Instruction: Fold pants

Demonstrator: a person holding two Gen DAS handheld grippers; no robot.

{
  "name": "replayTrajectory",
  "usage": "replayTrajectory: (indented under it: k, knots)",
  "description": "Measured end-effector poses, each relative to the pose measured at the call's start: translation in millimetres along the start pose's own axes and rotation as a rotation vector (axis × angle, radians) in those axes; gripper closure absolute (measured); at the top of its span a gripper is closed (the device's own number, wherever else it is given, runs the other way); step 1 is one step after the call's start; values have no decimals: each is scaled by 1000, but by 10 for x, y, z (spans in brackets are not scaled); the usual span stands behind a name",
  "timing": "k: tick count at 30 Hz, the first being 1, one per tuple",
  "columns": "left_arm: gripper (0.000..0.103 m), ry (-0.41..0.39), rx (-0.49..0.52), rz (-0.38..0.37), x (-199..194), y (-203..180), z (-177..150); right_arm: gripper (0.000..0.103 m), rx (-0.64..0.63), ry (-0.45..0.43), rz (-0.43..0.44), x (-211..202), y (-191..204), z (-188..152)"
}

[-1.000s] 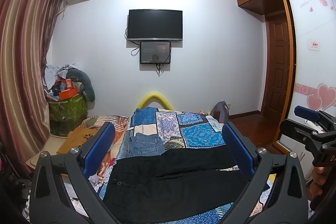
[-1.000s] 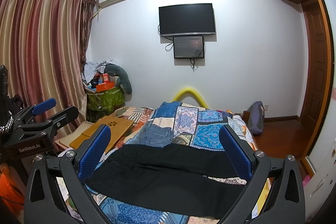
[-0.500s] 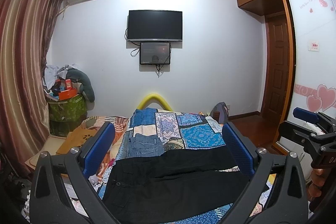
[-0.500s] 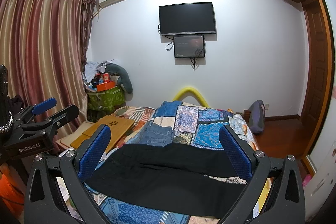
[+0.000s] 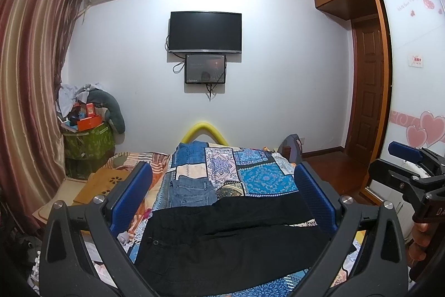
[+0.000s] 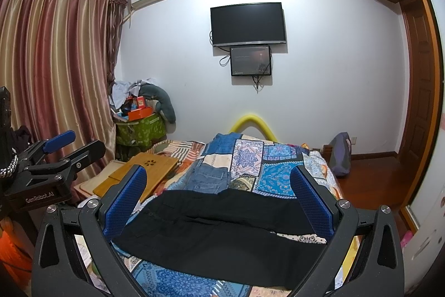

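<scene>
Item: 1 pair black pants (image 5: 230,238), spread flat across the bed (image 5: 261,180), unfolded. We hold left tongs (image 5: 222,202) and right tongs (image 6: 219,199) above, both spread wide, empty. All folds remain.

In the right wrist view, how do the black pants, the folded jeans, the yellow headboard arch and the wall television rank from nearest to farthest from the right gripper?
1. black pants: spread across the bed, directly below the open right gripper.
2. folded jeans: just beyond the pants, slightly left.
3. yellow headboard arch: at the far end of the bed.
4. wall television: high on the back wall.
</scene>
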State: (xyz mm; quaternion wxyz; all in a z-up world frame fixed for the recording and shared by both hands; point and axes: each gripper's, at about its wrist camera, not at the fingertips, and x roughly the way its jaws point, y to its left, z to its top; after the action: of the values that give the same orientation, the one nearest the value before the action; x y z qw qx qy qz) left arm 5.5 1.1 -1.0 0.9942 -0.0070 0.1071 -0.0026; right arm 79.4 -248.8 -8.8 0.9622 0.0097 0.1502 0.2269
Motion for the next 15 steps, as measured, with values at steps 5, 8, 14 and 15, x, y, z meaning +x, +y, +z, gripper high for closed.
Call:
replayTrajectory:
  k: [5,8,14,15]
  knots:
    - [0,5,-1,1,27,13,-7,1,2,2,3,5,6,1]
    - [0,8,-2,7,63,22,-13,1,8,8,8,37,7,-6]
    - [0,35,2,7,245,85,-29,0,6,37,-8,194,-41,-30]
    - [0,47,3,1,307,110,-33,0,5,43,-18,243,-64,-39]
